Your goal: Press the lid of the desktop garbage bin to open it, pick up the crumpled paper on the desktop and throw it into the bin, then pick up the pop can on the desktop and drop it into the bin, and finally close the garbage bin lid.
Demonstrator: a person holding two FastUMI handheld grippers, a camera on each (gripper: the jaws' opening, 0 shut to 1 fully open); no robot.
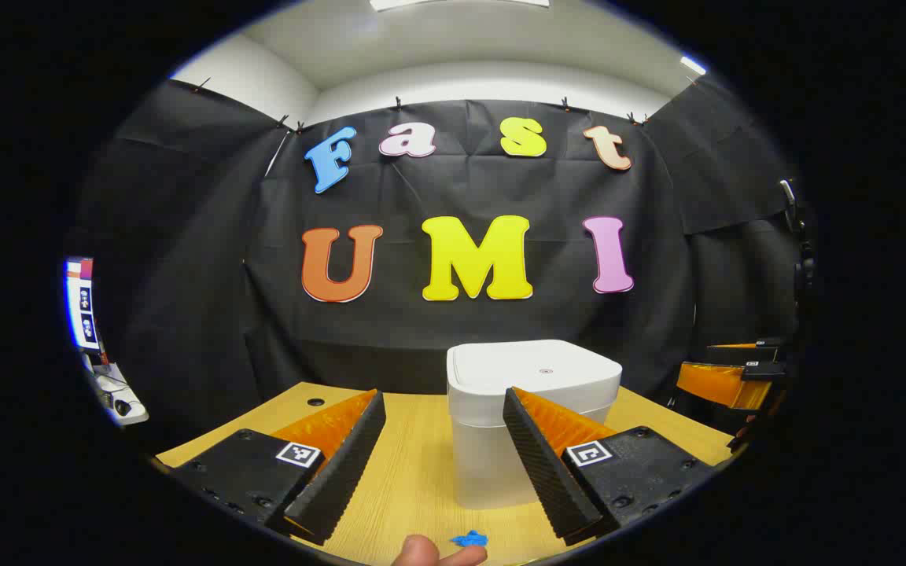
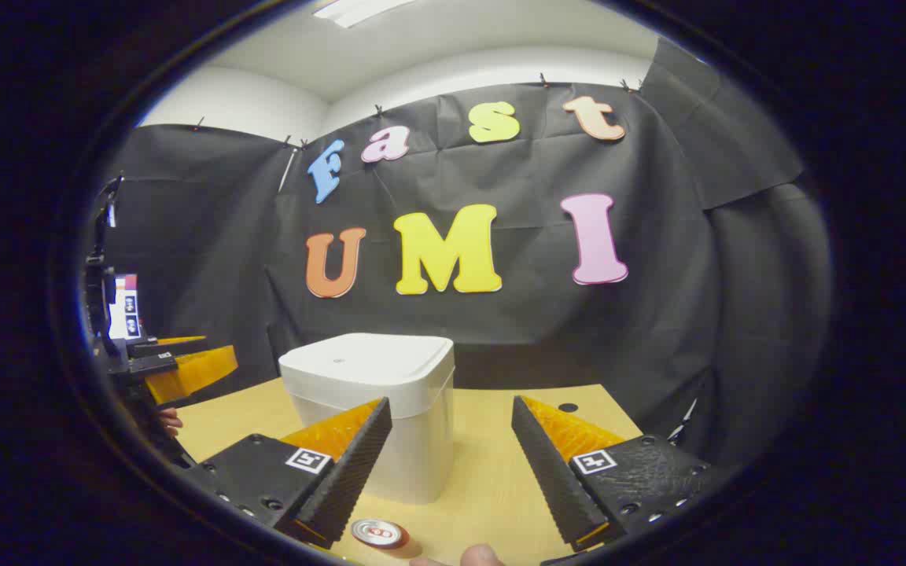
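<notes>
Left hand-held gripper [image 1: 443,440] — fingers spread wide, holding nothing, raised over the wooden worktop [image 1: 414,479] and aimed at the bin.

Right hand-held gripper [image 2: 451,448] — fingers likewise wide apart, holding nothing; also seen at the right edge of the left gripper view, well off to the side.

Garbage bin [image 1: 528,409] — white, squarish with rounded corners, standing upright on the worktop straight ahead of the left gripper, its long axis vertical. Lid [image 1: 535,368] down and flat on top, with a small mark near its middle. In the right gripper view the bin sits left of centre, partly behind that gripper's left finger.

Pop can [image 2: 378,532] — upright on the worktop just in front of the bin, long axis vertical, silver top facing up, low between the right gripper's fingers and nearer the left one.

Small blue object [image 1: 469,539] — on the worktop's near edge, below the bin; too small to identify.

Fingertip [image 1: 437,552] — a person's, at the bottom edge beside the blue object.
</notes>
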